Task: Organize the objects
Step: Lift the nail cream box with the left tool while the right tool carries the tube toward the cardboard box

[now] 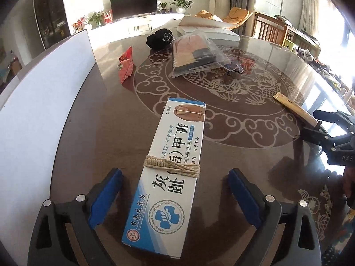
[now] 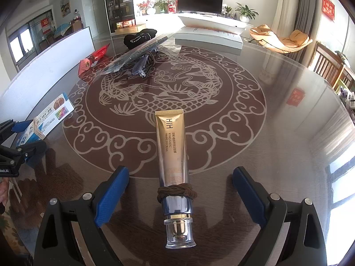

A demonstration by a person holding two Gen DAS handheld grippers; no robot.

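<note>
L gripper (image 1: pixel 175 190): blue pads wide apart, nothing clamped; nail cream box (image 1: pixel 164 166) lies flat on the table (image 1: pixel 255 159) between the pads, touching neither as far as visible; box is white/blue, long axis pointing away from cam, tan string (image 1: pixel 172 165) wound round its middle; sits near the table's left edge, just beside the white board (image 1: pixel 44 102) standing along that edge.

R gripper (image 2: pixel 180 190): pads also spread wide, not pressing on anything; gold eye cream tube (image 2: pixel 172 155) lies between them on the glass top, clear cap toward cam, crimped end pointing to table centre; brown cord (image 2: pixel 176 191) wrapped round it just above the cap; tube rests at the near rim of the round fish-and-cloud pattern (image 2: pixel 168 88).

Both items lie side by side, well apart, box left of tube; R wrist view shows the L gripper at far left w/ box.

Mid-table, toward far side: clear plastic bag (image 1: pixel 197 53) w/ dark flat contents; dark tangled item (image 2: pixel 144 64) just beside it, can't ID; red packet (image 1: pixel 126 66) left of the bag, near the board.

Far edge: black cap (image 1: pixel 159 38); white flat box (image 2: pixel 208 35) to its right.
</note>
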